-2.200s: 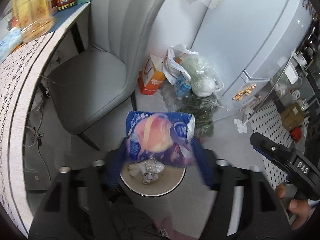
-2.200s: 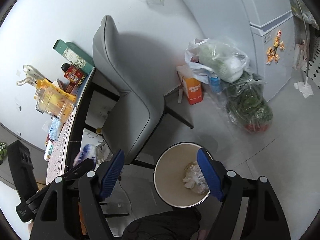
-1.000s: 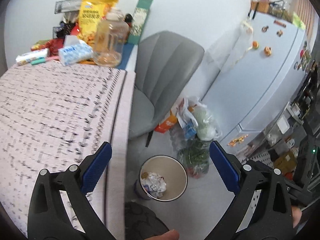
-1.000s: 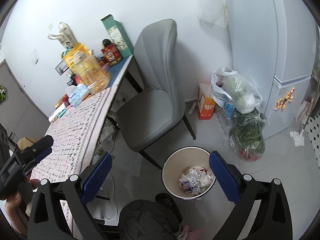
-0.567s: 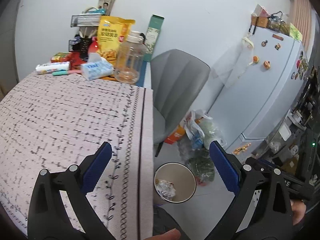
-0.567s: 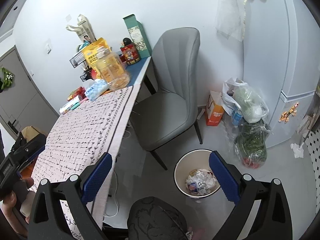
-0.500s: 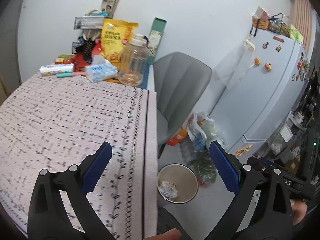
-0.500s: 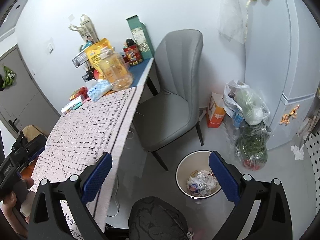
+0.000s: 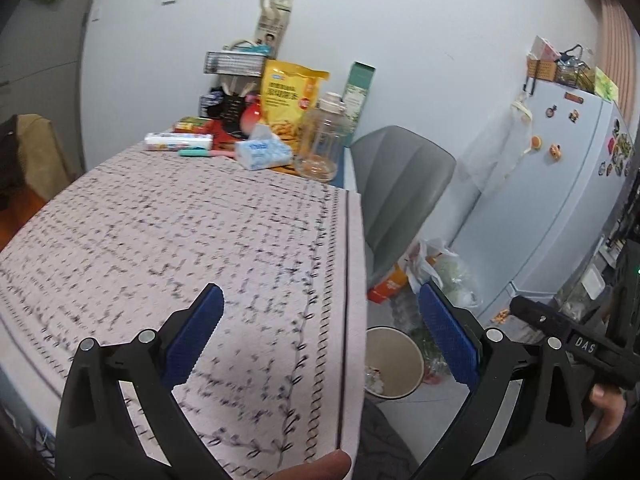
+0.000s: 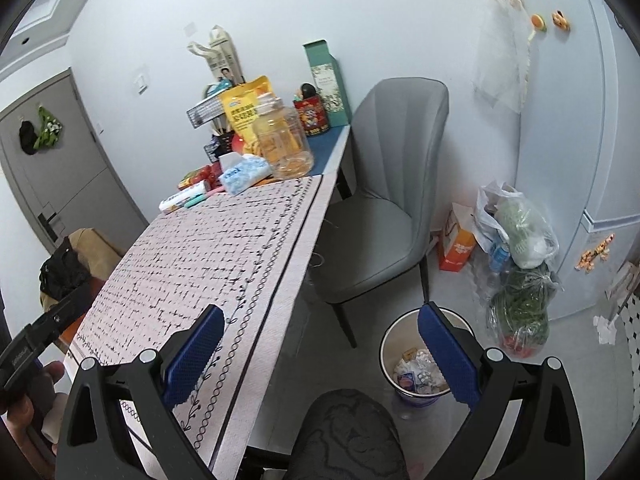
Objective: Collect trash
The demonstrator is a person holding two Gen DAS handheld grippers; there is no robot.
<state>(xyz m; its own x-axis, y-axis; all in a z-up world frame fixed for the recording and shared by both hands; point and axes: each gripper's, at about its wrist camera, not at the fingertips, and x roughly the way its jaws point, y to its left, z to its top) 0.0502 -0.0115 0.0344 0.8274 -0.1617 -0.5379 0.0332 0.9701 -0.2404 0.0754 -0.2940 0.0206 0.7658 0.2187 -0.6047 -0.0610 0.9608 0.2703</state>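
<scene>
white walls and a pale fridge [image 10: 608,128] frame a long table under a patterned cloth [image 9: 192,248], with a grey chair [image 10: 384,200] at its far side. on the floor beside the table stands the round bin [image 10: 386,344] (crumpled wrappers [image 10: 420,368] inside). left gripper [image 9: 320,332] and right gripper [image 10: 320,340] both gape wide, holding nothing.
</scene>
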